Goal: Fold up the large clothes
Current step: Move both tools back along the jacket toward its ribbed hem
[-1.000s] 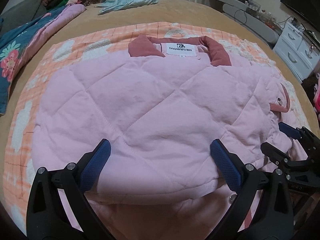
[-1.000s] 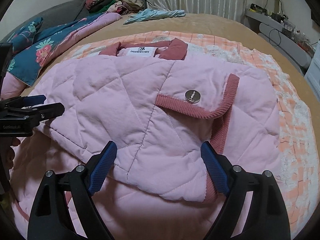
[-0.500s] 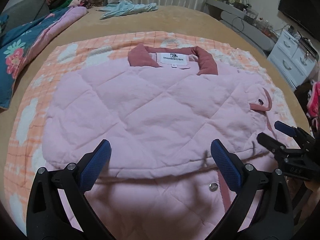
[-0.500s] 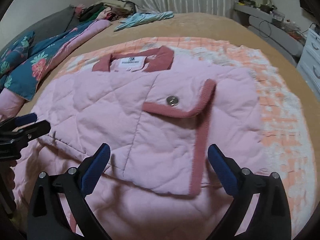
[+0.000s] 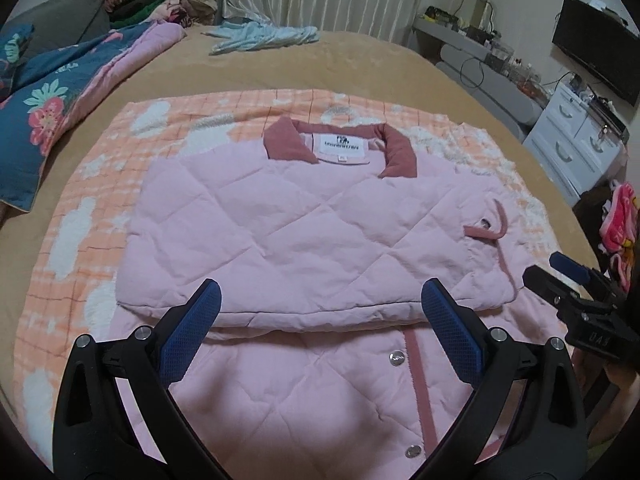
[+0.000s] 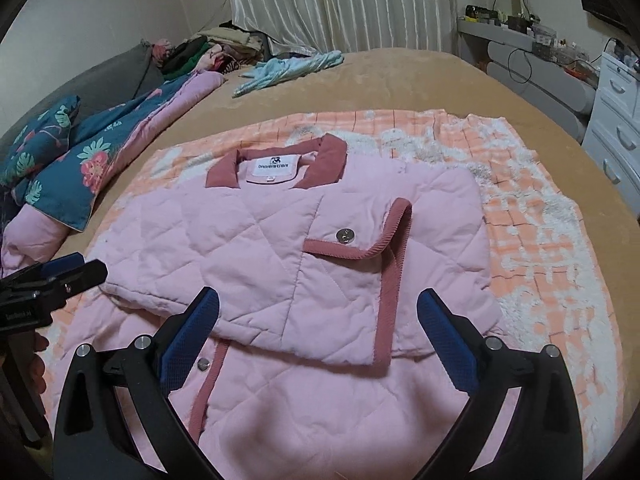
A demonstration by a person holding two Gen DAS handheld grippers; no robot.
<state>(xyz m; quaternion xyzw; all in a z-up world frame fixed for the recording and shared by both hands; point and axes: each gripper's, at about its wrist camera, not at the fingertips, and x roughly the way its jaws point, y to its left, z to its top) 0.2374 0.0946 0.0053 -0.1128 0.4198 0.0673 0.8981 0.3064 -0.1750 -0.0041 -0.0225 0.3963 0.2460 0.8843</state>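
A pink quilted jacket (image 5: 312, 232) with a dusty-red collar (image 5: 288, 140) lies on the bed, its hem folded up over the body toward the collar. It also shows in the right wrist view (image 6: 280, 248), with a red-trimmed pocket flap (image 6: 360, 248) on top. My left gripper (image 5: 318, 320) is open and empty, held above the near fold edge. My right gripper (image 6: 318, 324) is open and empty above the same edge. Each gripper shows in the other's view, the right (image 5: 576, 280) and the left (image 6: 52, 280).
An orange and white checked blanket (image 5: 92, 184) lies under the jacket on the tan bed (image 5: 360, 64). A floral quilt (image 5: 48, 96) and a clothes pile (image 6: 208, 48) lie at the far left. A light blue garment (image 5: 260, 36) lies beyond. White drawers (image 5: 580, 148) stand at the right.
Both grippers have pulled back and risen from the jacket. The folded jacket now lies farther off and more of its lower front with snaps shows.
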